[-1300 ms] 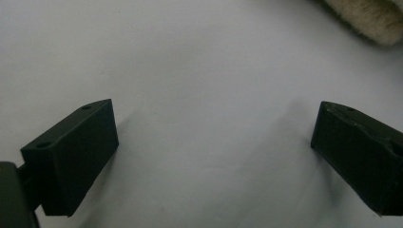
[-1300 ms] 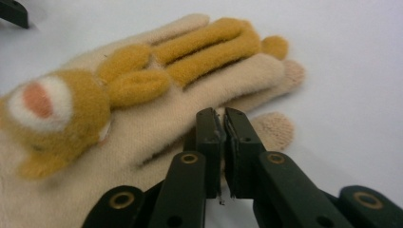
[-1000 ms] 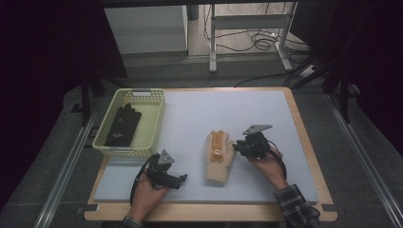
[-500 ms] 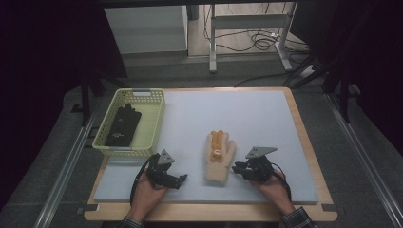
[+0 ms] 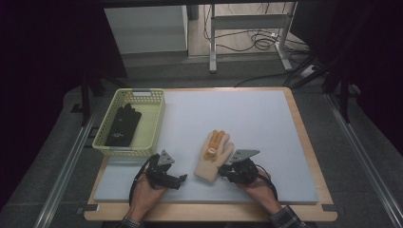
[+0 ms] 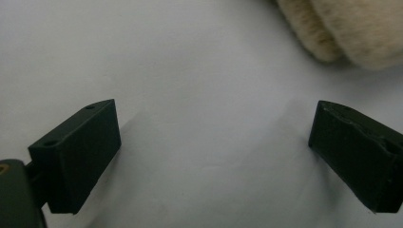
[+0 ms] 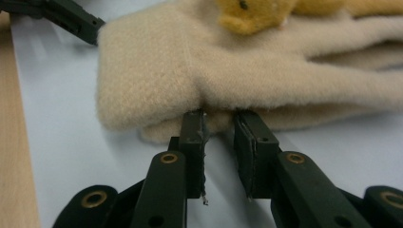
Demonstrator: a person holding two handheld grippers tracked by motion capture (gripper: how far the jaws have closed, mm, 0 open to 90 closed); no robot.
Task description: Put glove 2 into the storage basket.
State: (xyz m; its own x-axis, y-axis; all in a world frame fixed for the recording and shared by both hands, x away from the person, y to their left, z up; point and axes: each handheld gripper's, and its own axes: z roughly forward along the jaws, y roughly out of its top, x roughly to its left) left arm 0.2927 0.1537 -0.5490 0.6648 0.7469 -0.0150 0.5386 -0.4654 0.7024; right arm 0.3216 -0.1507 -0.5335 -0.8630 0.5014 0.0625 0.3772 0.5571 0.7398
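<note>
A beige knitted glove (image 5: 216,154) with orange fingers lies flat on the pale blue mat (image 5: 247,114), cuff toward the near edge. My right gripper (image 5: 228,172) sits low at the glove's near right side. In the right gripper view its jaws (image 7: 219,124) stand a narrow gap apart, tips touching the edge of the glove (image 7: 237,61), bare mat visible between the pads. My left gripper (image 5: 181,179) rests on the mat left of the cuff. Its jaws (image 6: 214,147) are wide open over bare mat, with the glove (image 6: 351,28) just beyond them.
A yellow-green plastic basket (image 5: 157,118) stands at the mat's left edge with a black glove (image 5: 122,124) inside. The wooden table border (image 5: 309,142) frames the mat. Desk legs and cables lie on the floor beyond the table's far edge.
My right gripper has come down toward the near edge, from beside the glove's fingers to its cuff end. The left gripper and the glove have stayed put.
</note>
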